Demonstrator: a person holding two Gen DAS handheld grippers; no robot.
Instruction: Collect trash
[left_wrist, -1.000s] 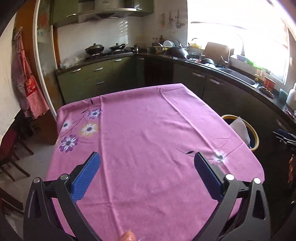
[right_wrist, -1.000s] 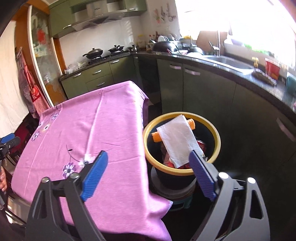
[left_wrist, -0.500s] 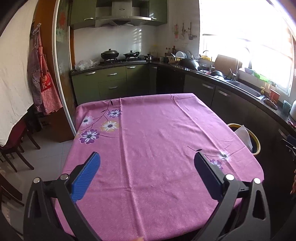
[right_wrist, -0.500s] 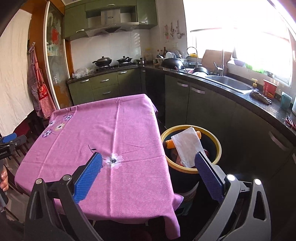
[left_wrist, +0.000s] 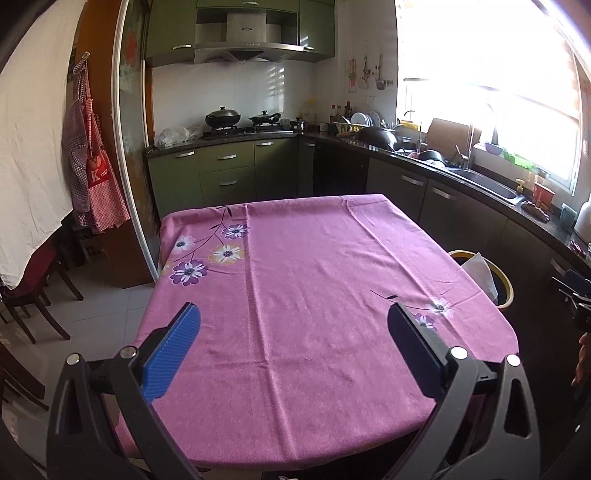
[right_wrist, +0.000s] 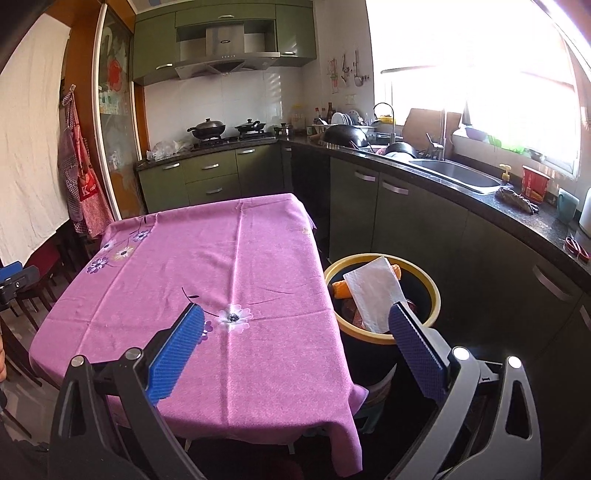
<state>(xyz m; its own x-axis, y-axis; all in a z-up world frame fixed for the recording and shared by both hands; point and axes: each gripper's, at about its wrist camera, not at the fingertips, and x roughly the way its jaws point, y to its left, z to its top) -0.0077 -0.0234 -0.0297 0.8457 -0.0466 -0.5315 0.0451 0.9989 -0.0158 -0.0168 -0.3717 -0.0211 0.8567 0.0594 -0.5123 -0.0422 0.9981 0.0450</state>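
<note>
A black trash bin with a yellow rim (right_wrist: 432, 291) stands on the floor to the right of the table. It holds a white paper napkin (right_wrist: 375, 295), an orange piece (right_wrist: 340, 288) and other scraps. The bin also shows in the left wrist view (left_wrist: 504, 291) past the table's right edge. The table wears a pink flowered cloth (left_wrist: 314, 288) with nothing lying on it. My left gripper (left_wrist: 291, 347) is open and empty above the table's near edge. My right gripper (right_wrist: 295, 347) is open and empty, held high above the table's near right corner, left of the bin.
Dark green cabinets and a black counter (right_wrist: 498, 206) with a sink, dishes and a red cup run along the right and back. A stove with pots (left_wrist: 240, 122) stands at the back. Chairs (left_wrist: 33, 291) and a hanging apron (left_wrist: 92, 177) are at the left.
Both grippers have pulled back and risen from the table and the bin, so more of the kitchen shows. Both stay open and empty.
</note>
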